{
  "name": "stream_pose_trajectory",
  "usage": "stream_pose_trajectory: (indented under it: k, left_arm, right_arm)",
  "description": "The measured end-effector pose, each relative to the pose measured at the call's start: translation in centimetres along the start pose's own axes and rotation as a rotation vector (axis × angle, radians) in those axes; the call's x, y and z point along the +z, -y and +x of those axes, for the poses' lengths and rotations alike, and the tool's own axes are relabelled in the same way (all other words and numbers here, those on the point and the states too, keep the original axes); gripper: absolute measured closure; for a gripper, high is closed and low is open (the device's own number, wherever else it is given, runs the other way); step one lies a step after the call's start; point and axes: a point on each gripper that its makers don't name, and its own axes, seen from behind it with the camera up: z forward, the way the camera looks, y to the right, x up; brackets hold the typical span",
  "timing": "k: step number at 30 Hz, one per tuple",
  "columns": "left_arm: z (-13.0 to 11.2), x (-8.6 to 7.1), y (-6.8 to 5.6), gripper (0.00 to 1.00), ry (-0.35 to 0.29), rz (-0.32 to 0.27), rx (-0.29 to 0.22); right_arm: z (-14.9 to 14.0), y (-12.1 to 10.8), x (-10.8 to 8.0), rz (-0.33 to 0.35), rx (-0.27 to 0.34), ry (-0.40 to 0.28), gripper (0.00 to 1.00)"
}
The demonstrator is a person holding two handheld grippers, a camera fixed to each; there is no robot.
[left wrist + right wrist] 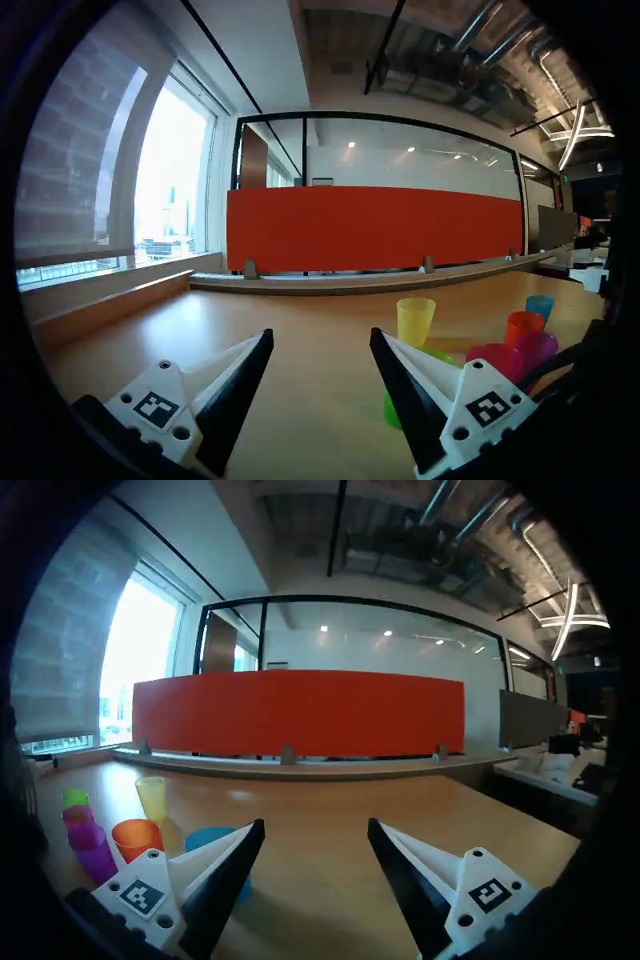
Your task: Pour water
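On the worktop (240, 308), a cluster of cups (512, 336) stands ahead and right of the left hand-held gripper (321, 332), the nearest cup (390, 410) partly behind its right finger. The same cluster lies ahead and left of the right hand-held gripper (316, 822). A partition screen (368, 228) stands along the worktop's far edge, ahead of both. A window (172, 184) lies to their left.

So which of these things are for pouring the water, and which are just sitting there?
For the pouring: yellow cup, green cup, orange cup, blue cup, pink cup, purple cup; the open left gripper and right gripper.

Just sitting there: red divider, window. I can't tell which cup has water.
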Motion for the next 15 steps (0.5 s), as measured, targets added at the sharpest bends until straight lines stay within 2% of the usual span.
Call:
stream_pose_trajectory:
  k: [15]
  left_arm:
    - [0.05,0.07,0.02,0.11,0.000,0.000,0.000]
  right_arm:
    - [-0.38,-0.23,0.12,0.000,0.010,0.007,0.00]
